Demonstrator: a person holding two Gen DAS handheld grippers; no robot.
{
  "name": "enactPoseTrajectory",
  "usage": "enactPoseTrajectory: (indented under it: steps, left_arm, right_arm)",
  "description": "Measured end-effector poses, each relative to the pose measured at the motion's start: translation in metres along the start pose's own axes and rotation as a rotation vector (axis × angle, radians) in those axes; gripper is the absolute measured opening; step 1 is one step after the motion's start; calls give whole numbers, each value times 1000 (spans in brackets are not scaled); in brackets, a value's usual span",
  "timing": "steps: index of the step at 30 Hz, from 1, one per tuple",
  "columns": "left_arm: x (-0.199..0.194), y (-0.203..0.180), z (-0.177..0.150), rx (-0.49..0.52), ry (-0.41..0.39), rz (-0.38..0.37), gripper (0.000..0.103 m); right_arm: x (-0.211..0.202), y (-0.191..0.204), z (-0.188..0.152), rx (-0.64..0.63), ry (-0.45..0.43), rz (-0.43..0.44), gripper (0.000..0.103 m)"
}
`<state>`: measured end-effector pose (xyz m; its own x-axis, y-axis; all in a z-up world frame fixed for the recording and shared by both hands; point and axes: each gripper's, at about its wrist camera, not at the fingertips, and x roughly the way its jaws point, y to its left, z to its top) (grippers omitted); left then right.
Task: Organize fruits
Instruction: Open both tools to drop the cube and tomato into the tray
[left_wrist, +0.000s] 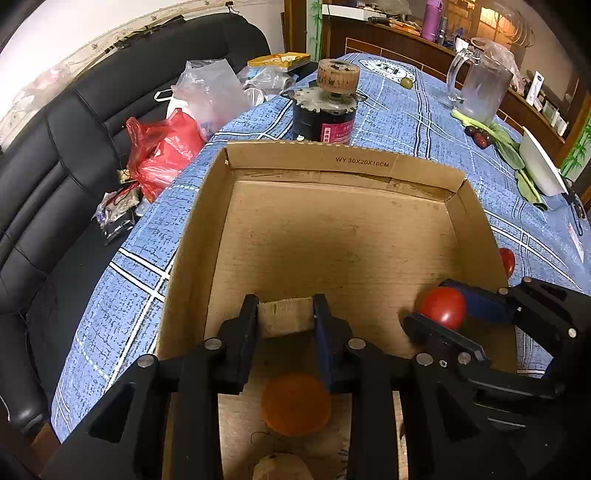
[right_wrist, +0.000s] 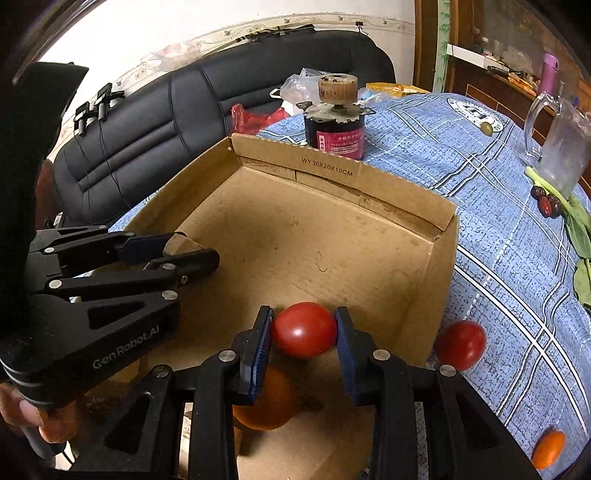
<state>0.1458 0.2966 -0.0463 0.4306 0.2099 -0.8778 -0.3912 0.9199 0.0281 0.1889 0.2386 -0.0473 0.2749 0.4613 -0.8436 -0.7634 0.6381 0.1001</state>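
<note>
Home living room: black leather sofa (left_wrist: 74, 155) piled with plastic bags (left_wrist: 162, 147), blue checked cloth on the table (left_wrist: 424, 122), wooden sideboard (left_wrist: 388, 40) behind.

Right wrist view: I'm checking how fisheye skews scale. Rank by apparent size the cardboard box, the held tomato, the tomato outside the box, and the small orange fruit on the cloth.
1. cardboard box
2. held tomato, enlarged by nearness
3. tomato outside the box, close to the held one, so unsure
4. small orange fruit
</note>
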Motion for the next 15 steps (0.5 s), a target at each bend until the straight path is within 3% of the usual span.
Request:
enactPoseTrajectory:
  steps: [2, 4, 5, 15]
  left_arm:
    - [-1, 0, 0, -2, -2, 6, 40]
    - [-7, 1, -1, -10, -20, 8, 60]
    - [-9, 1, -1, -12, -29, 11, 63]
    - [-34, 0, -11, -22, -72, 4, 64]
  right_arm:
    - [-3, 0, 0, 1, -8, -3, 44]
    - [-8, 0, -1, 2, -19, -3, 52]
    - [-12, 0, -1, 3, -26, -1, 55]
    - [-52, -5, -15, 23, -76, 11, 57]
